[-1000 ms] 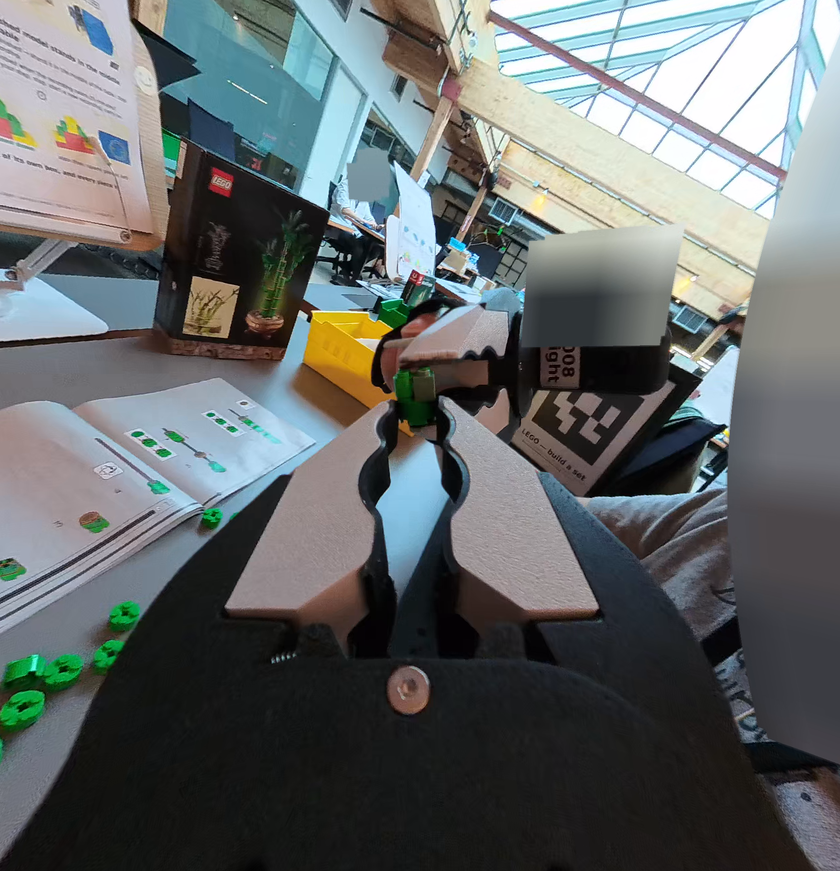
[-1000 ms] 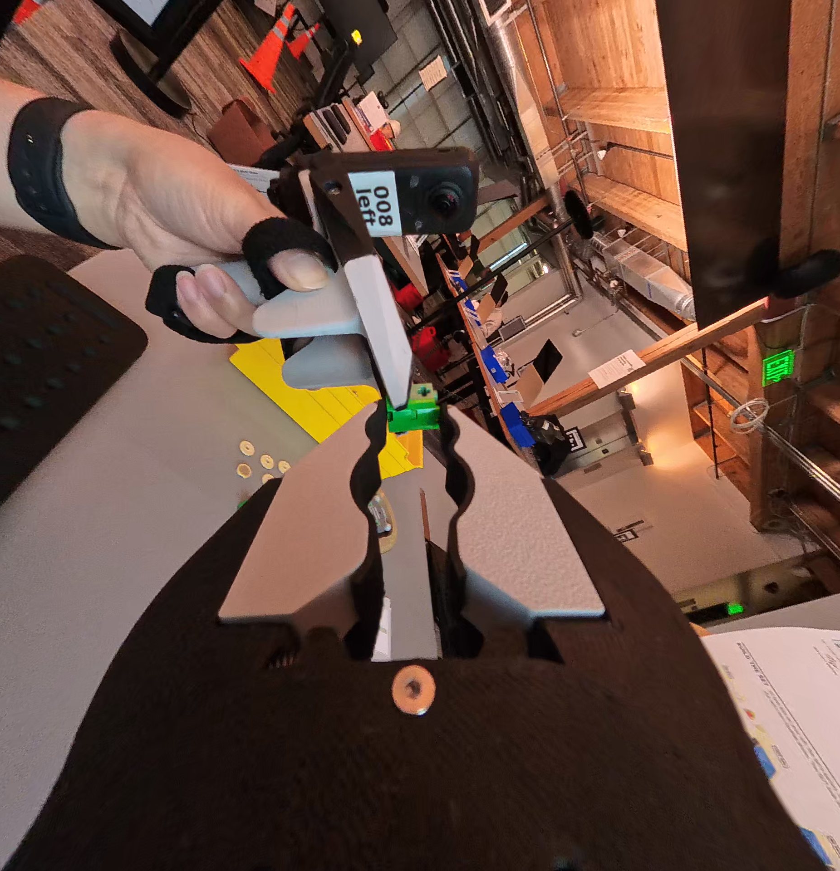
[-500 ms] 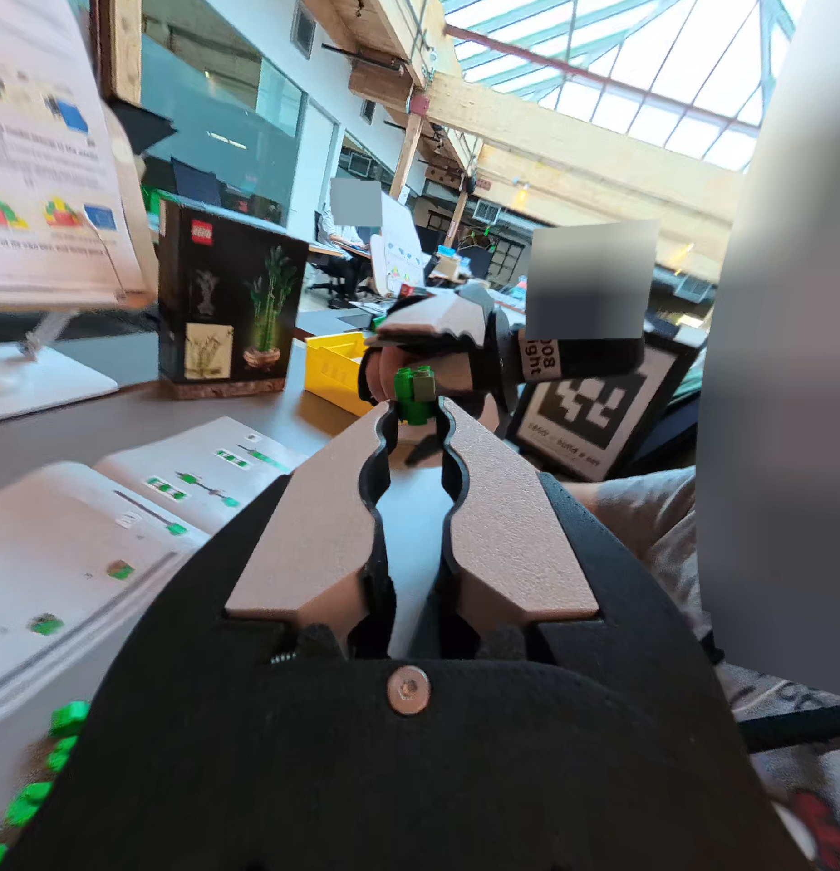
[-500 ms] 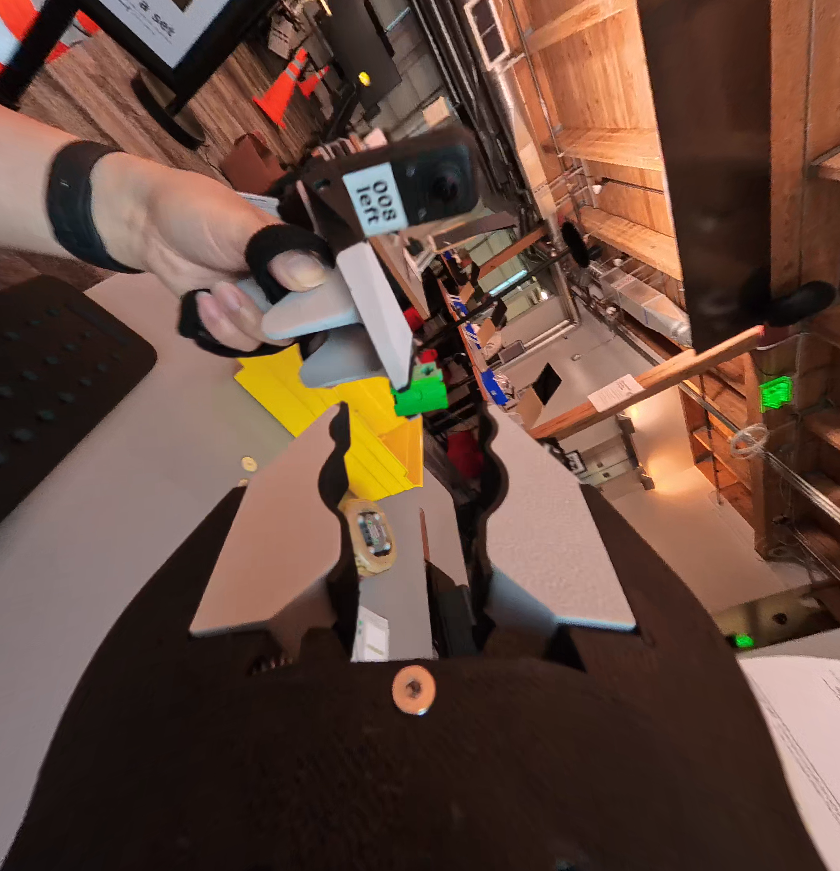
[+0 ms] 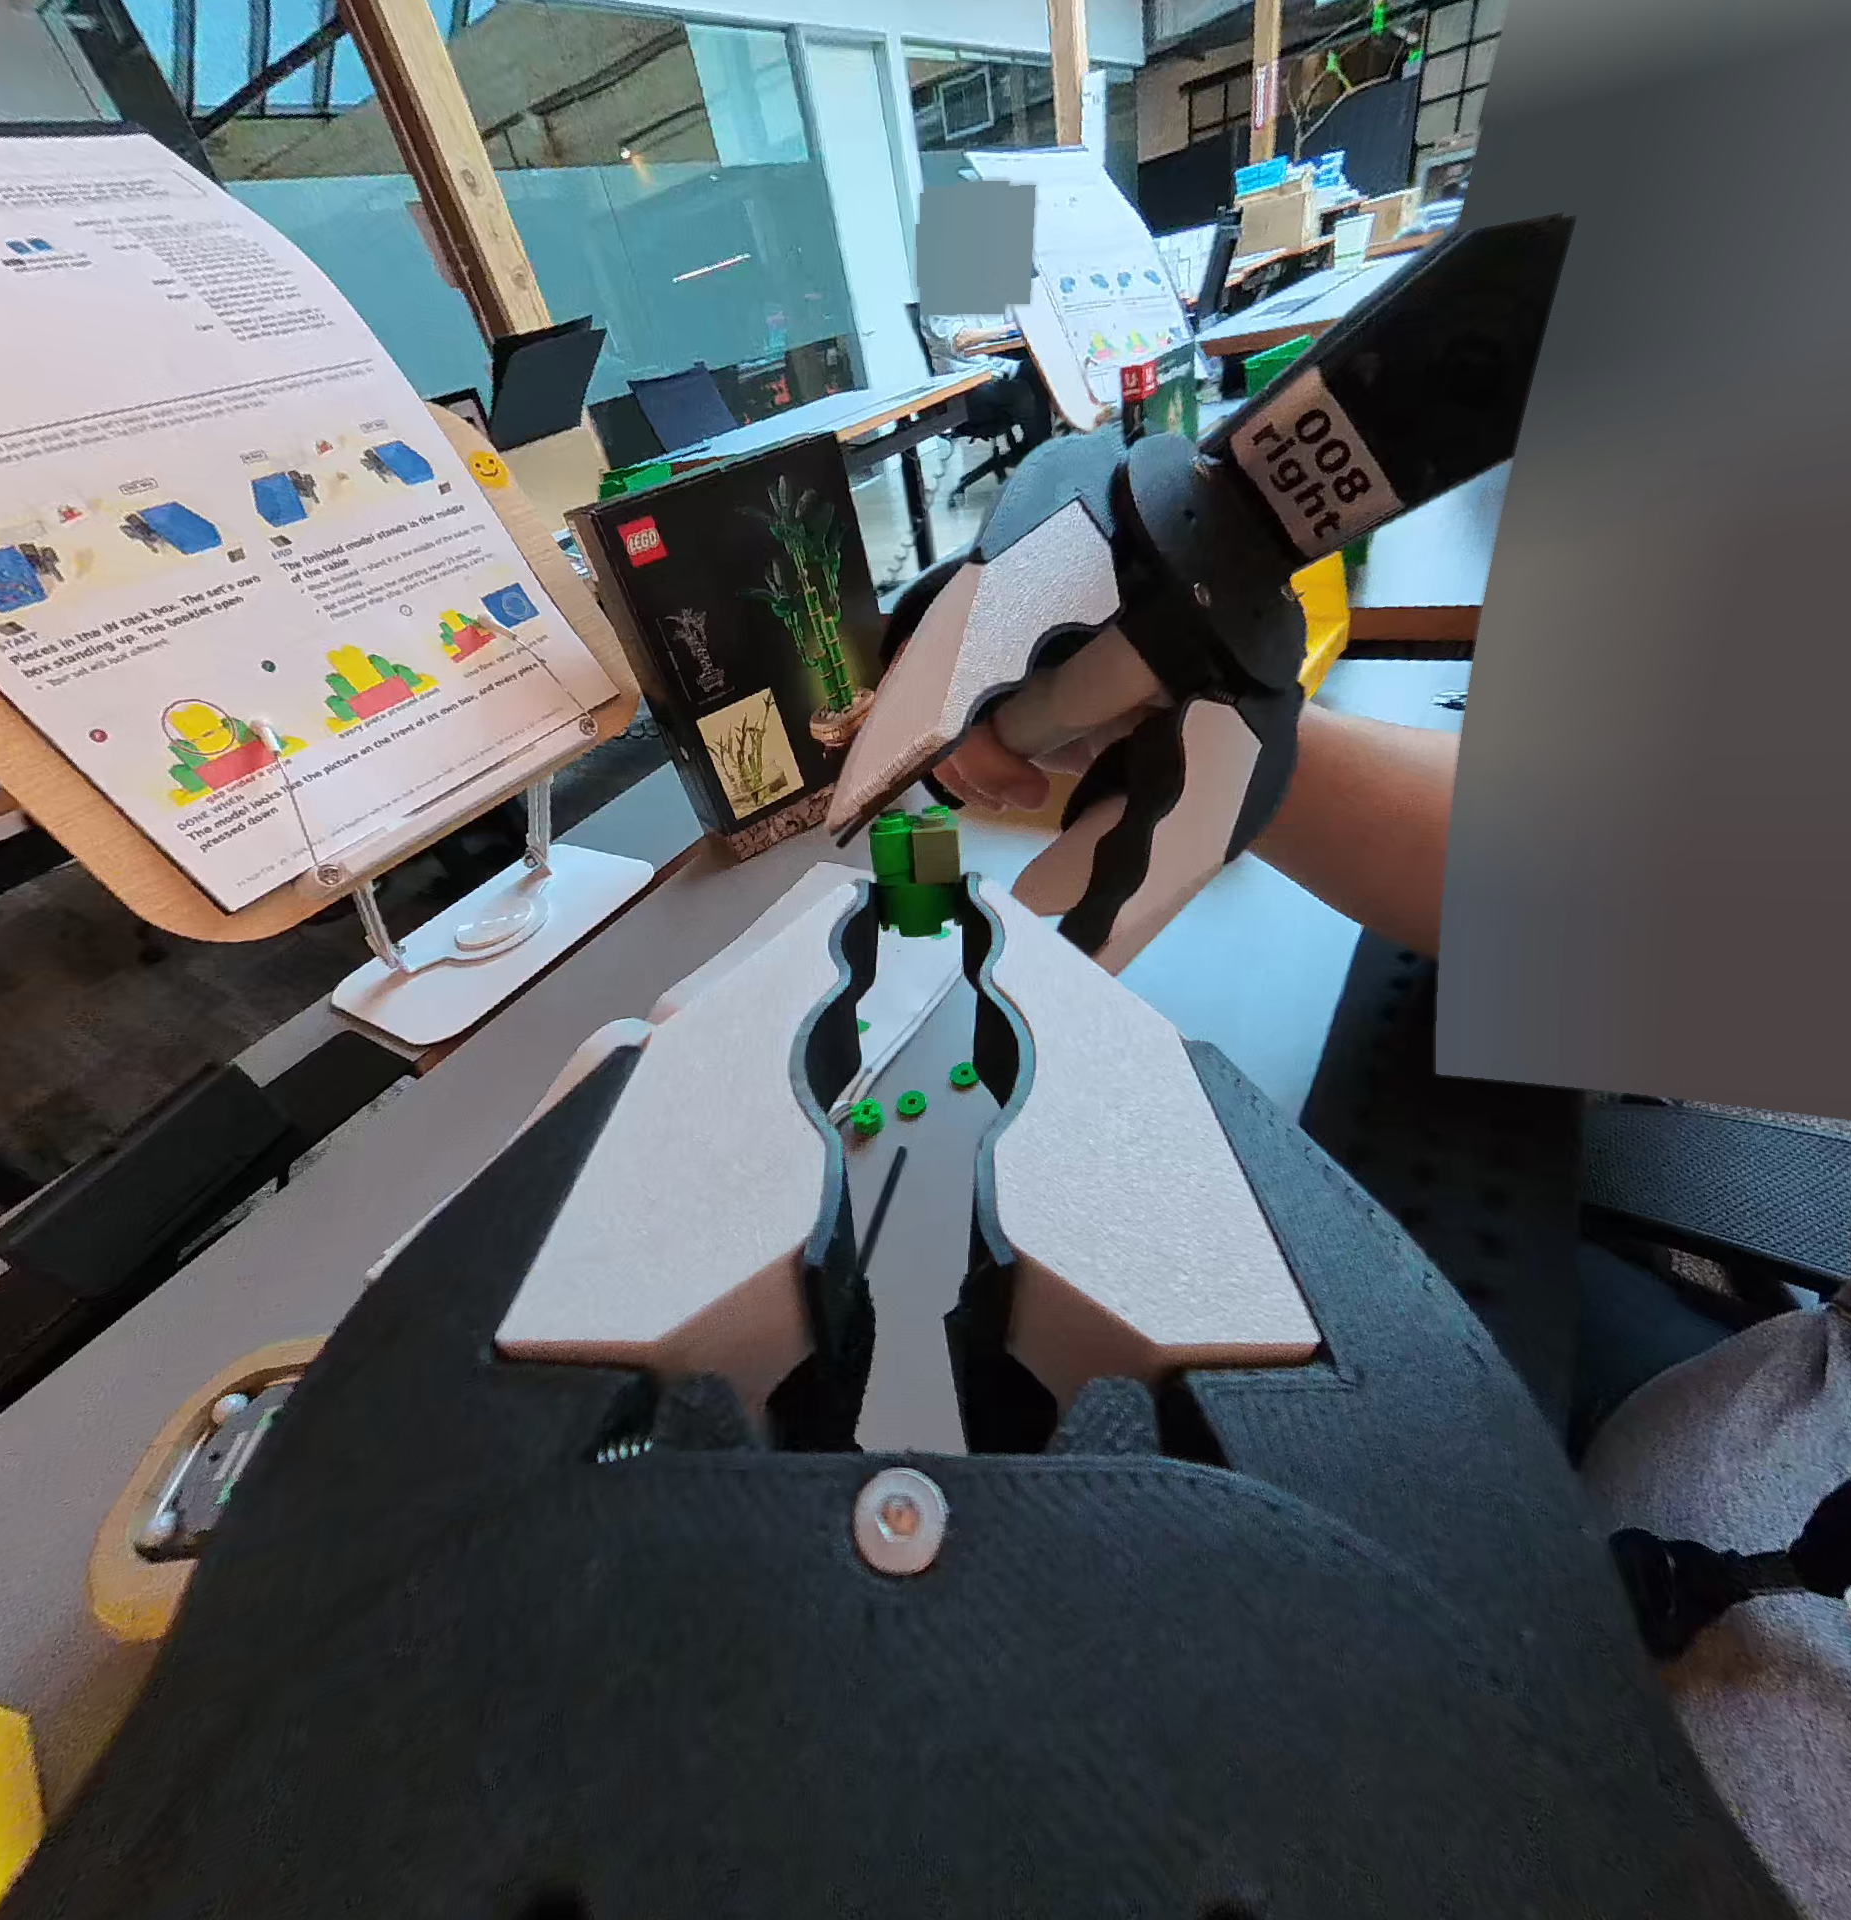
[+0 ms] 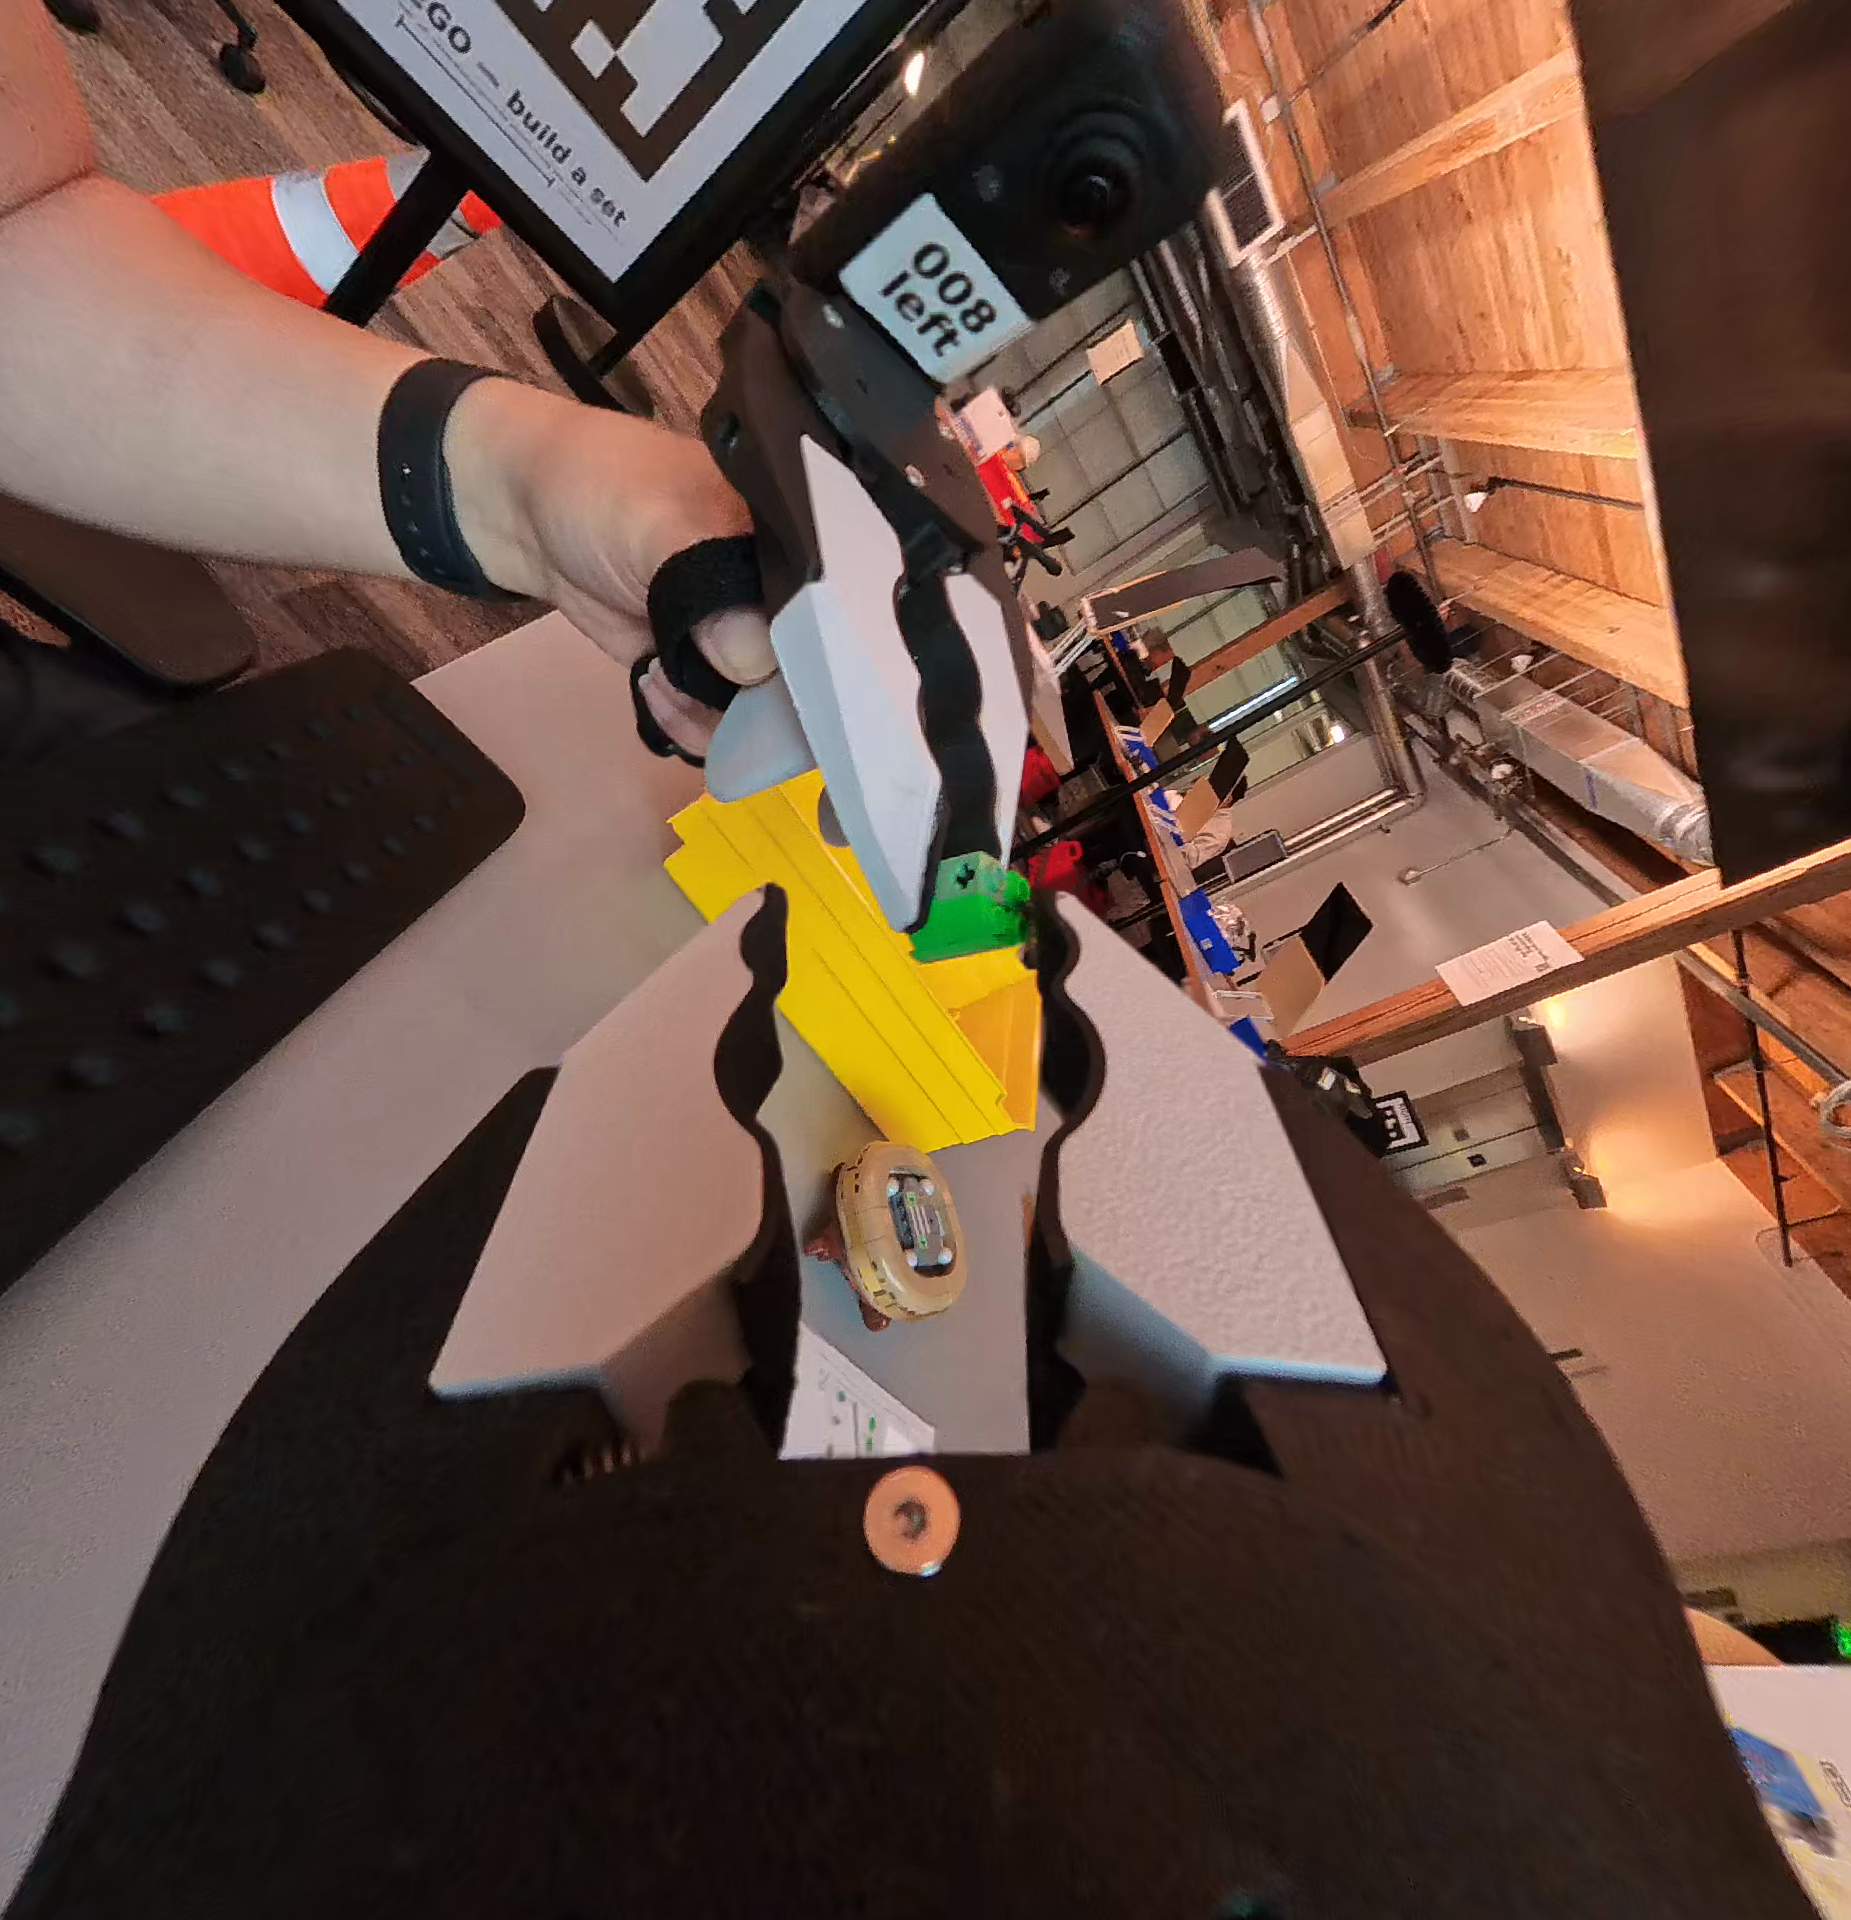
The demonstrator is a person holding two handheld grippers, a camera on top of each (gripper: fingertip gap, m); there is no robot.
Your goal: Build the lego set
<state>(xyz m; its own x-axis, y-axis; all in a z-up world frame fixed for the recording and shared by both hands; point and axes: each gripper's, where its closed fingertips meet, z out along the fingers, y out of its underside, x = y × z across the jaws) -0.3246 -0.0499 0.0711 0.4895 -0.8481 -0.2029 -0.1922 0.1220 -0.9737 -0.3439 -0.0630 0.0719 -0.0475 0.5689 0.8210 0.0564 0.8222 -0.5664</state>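
The left gripper (image 5: 916, 899) is clenched on a small green lego stack (image 5: 913, 868) right at its fingertips — bright green pieces below, an olive piece on top. In the left wrist view the stack's long axis runs toward 12 o'clock, out past the tips.

The right gripper (image 6: 905, 914) is released, its jaws spread wide and holding nothing. In its own view the stack (image 6: 971, 909) sits at 1 o'clock from the gap, touching or just beside the right-hand fingertip; I cannot tell which. From the left wrist view, that gripper (image 5: 952, 821) hangs at 1 o'clock above the stack, 1 finger just over its top. The coming move turns on this, I judge: the open jaws must centre on the stack's free upper end before closing or pressing.

Beyond, a yellow tray (image 6: 879, 997) lies on the grey table (image 6: 277, 1195) behind the stack; nothing shows inside it from here. A round tan lego base (image 6: 903, 1231) lies below the right gripper's gap, and 3 loose green round pieces (image 5: 910, 1103) show between the left fingers. The black lego box (image 5: 734, 644) stands at 11 o'clock.
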